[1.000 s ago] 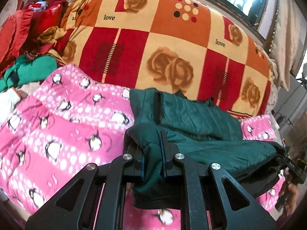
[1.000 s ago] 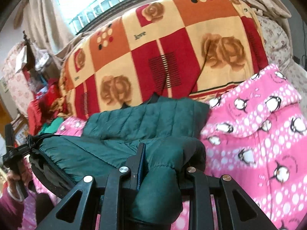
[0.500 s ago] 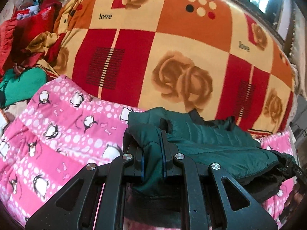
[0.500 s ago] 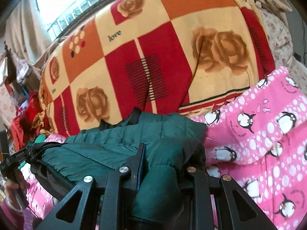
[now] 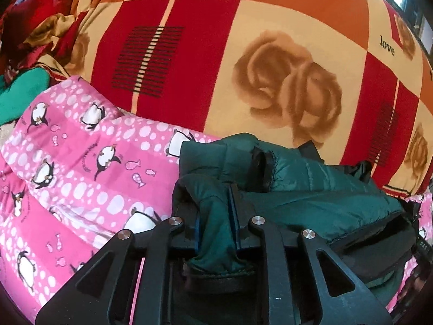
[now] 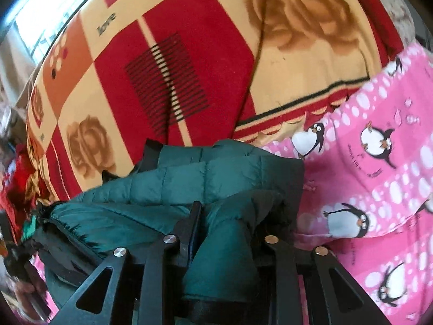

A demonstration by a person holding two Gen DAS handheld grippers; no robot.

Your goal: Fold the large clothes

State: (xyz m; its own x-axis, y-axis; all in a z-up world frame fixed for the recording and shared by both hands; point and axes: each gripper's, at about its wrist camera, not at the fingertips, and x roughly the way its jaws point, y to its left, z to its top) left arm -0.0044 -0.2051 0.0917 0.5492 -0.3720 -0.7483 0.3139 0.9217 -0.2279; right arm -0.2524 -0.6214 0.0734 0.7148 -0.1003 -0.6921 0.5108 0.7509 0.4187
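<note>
A dark green quilted jacket (image 5: 311, 189) lies partly folded on the pink penguin blanket (image 5: 89, 168), its far edge close to the rolled red and orange rose blanket (image 5: 243, 62). My left gripper (image 5: 215, 205) is shut on a bunched near corner of the jacket. In the right wrist view my right gripper (image 6: 230, 216) is shut on the other near corner of the jacket (image 6: 176, 187), next to the pink blanket (image 6: 379, 162). The jacket folds over both sets of fingers and hides the pads.
The big rose blanket (image 6: 189, 67) fills the space just behind the jacket. Red and green clothes (image 5: 24, 54) are piled at the far left. The window (image 6: 54, 21) is behind the rose blanket.
Both grippers have moved forward with the jacket's near edge, carrying it toward the rose blanket, which now looms much closer. Both grips are unchanged.
</note>
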